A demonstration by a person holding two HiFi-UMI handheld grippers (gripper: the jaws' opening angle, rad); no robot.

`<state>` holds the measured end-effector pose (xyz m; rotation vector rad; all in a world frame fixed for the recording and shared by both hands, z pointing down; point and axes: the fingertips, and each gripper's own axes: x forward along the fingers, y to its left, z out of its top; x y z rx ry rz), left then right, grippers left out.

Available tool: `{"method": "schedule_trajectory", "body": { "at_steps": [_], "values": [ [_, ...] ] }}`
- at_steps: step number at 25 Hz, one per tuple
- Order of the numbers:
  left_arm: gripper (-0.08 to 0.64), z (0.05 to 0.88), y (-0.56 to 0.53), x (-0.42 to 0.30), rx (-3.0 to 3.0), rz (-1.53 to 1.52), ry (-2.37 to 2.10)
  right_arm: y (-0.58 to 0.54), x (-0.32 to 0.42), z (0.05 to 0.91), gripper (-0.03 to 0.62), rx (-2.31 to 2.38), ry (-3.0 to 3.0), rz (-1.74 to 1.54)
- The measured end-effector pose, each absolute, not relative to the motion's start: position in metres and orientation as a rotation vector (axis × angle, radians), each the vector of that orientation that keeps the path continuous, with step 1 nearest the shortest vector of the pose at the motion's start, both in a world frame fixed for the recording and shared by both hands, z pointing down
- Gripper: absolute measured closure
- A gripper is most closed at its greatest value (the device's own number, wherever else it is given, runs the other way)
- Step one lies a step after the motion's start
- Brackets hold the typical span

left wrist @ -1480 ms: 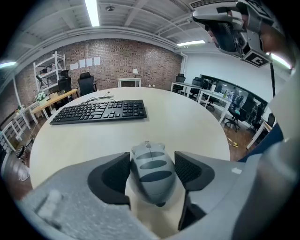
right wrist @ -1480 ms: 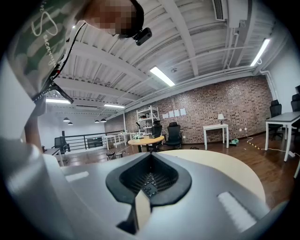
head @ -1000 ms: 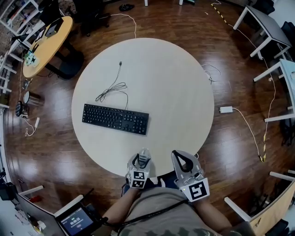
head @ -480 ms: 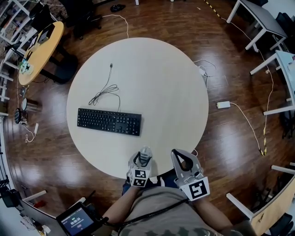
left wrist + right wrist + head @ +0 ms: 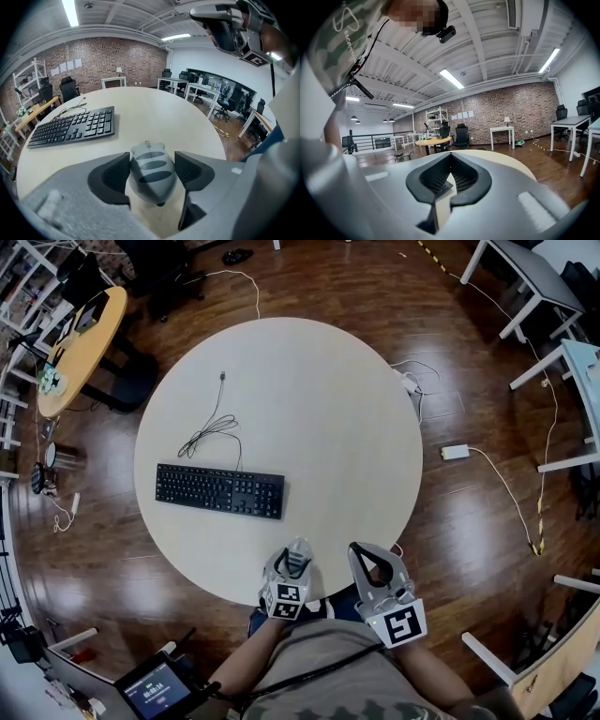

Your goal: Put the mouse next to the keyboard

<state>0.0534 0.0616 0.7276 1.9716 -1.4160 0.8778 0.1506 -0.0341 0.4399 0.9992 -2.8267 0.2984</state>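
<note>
Plainly the grey mouse (image 5: 150, 169) is off the worktop (image 5: 323, 418) for now: it sits clamped between the two dark pads of the left tool (image 5: 292, 562), nose pointing away from the person, and hangs over the near edge of the round, pale surface. The black keyboard (image 5: 219, 491) lies flat on the left half of that worktop, well apart from the mouse, with its long side running roughly left to right and its right end the closest part to the carried mouse. A thin black cable (image 5: 214, 427) curls loosely just behind the keyboard, towards the far side. The right tool (image 5: 450, 161) is held close to the person's body beside the left one, its jaws drawn together on nothing. By the look of things the step in hand is the carry. The next move would call for reaching forward and left, lowering the mouse onto bare worktop just off the keyboard's right end, and only then parting the jaws, without nudging the keyboard.
</note>
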Motion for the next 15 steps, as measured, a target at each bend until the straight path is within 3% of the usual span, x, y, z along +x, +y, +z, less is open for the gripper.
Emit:
{"method": "schedule_trajectory", "body": {
  "at_steps": [15],
  "values": [
    [0.250, 0.727, 0.035, 0.068, 2.018, 0.911, -1.356, -0.047, 0.150, 0.447, 0.588, 0.959, -2.835, 0.314]
  ]
}}
